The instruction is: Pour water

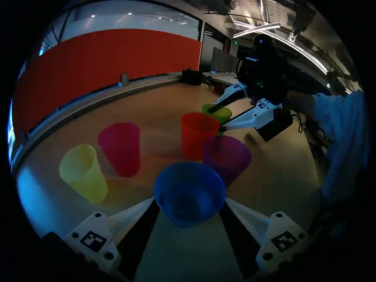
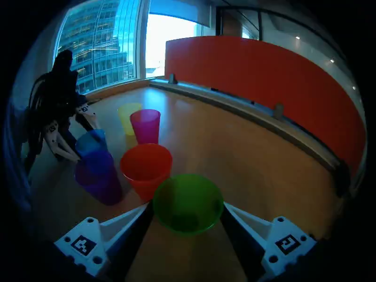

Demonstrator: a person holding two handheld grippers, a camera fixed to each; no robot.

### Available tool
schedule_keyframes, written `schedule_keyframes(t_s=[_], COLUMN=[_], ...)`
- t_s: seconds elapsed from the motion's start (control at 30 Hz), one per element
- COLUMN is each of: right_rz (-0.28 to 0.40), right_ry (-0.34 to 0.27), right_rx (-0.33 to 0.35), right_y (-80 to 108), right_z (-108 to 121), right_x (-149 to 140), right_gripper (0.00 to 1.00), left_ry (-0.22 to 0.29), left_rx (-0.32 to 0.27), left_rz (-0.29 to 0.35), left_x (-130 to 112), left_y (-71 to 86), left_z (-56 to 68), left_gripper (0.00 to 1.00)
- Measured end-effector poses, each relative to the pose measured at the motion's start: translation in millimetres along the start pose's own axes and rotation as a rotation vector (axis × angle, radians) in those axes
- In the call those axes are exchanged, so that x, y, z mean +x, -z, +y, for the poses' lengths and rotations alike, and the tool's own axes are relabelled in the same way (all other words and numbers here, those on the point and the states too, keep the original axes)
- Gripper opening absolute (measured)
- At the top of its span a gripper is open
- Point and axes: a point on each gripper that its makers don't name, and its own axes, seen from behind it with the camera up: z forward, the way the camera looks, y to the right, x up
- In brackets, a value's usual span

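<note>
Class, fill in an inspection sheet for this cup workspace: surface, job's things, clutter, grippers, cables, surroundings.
Surface: wooden tabletop, glossy.
Job's things: six plastic cups: blue cup, green cup, red cup, purple cup, pink cup and yellow cup. Whether any holds water cannot be told.
Clutter: nothing seen.
Grippers: left gripper shut on the blue cup; right gripper shut on the green cup.
Cables: nothing seen.
Surroundings: red wall panel, windows, ceiling lights, a person's blue sleeve.
</note>
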Motion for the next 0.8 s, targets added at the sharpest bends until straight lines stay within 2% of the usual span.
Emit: schedule_keyframes(t_s=[0.1,0.47,0.8], right_rz=[0.001,0.009,0.047], right_ry=[0.003,0.006,0.018], right_rx=[0.001,0.000,-0.020], right_y=[0.1,6.1,23.5], right_z=[-0.9,-3.2,-2.0], right_x=[-0.2,3.3,21.2], right_gripper=[0.91,0.91,0.91], left_ry=[0.003,0.007,0.011], left_rx=[-0.001,0.008,0.029], left_rz=[0.002,0.010,0.061], left_x=[0.0,2.0,22.3], left_y=[-0.5,2.1,20.1], left_z=[-0.2,-1.8,-6.8], left_gripper=[0.85,0.84,0.84])
